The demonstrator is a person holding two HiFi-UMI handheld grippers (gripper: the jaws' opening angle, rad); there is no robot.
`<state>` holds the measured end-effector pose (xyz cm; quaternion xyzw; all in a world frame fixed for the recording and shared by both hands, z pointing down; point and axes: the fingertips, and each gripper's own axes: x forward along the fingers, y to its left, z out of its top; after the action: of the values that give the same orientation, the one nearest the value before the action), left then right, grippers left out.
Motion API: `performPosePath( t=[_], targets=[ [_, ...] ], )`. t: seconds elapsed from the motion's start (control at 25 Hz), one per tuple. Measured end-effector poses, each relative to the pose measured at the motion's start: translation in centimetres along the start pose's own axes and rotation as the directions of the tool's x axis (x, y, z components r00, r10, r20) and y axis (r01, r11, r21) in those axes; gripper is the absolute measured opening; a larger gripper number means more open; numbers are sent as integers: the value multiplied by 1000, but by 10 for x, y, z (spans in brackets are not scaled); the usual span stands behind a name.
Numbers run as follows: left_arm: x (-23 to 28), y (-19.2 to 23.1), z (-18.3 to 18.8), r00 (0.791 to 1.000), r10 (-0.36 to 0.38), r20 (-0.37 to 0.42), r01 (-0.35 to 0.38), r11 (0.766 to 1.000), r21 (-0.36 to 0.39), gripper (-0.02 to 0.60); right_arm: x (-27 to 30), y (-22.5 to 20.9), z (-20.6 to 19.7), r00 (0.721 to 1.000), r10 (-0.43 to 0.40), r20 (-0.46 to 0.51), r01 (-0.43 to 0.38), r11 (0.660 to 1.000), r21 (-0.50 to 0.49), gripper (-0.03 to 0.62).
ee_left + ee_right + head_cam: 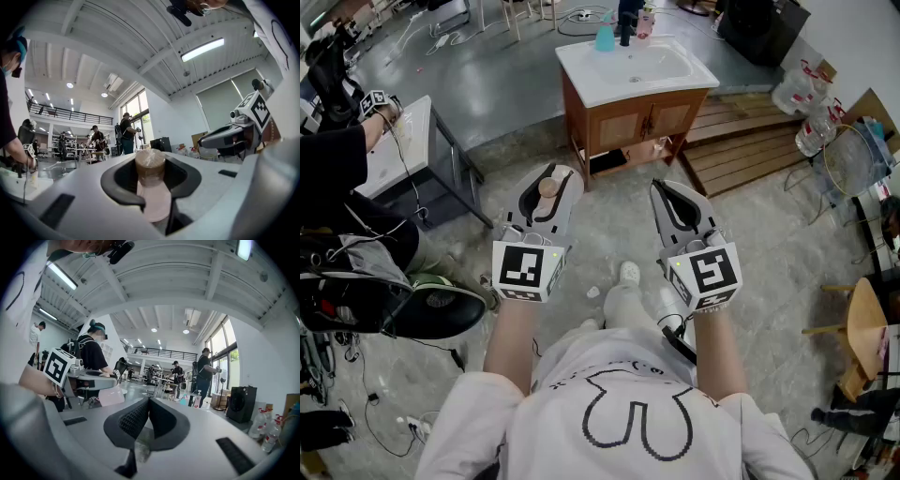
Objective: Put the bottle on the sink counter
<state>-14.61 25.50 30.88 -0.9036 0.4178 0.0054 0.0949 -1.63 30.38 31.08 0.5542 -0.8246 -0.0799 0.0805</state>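
left gripper (555, 172) pinching pink bottle (151, 186) (brown cap) | right gripper (661, 187) jaws together, seemingly empty | sink counter (586, 80) ahead

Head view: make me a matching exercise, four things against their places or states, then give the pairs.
Things:
1. pink bottle
2. right claw
3. sink counter
4. teal bottle

Places or states:
A. shut, empty
B. standing on the sink counter
C. gripped by the left claw
D. white, at the top of the view

Pairs: 1-C, 2-A, 3-D, 4-B
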Motion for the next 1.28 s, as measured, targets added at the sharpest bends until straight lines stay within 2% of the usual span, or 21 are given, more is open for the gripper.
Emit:
performPosePath(
  t=[0.32, 0.76, 1.04, 1.28],
  targets=[
    [33, 16, -3, 999, 35, -1, -35, 999, 5, 118, 32, -33, 5, 999, 15, 31, -15, 1000, -10, 28],
    [147, 60, -23, 991, 129, -29, -129, 992, 3, 118, 123, -133, -12, 997, 52, 60, -54, 998, 19, 28],
    [212, 77, -7, 982, 188, -9, -187, 982, 32, 117, 166, -195, -9, 992, 100, 75, -102, 995, 14, 28],
    [251, 88, 7, 982, 191, -7, -190, 979, 67, 117, 189, -219, -8, 989, 121, 90, -122, 992, 7, 28]
  ],
)
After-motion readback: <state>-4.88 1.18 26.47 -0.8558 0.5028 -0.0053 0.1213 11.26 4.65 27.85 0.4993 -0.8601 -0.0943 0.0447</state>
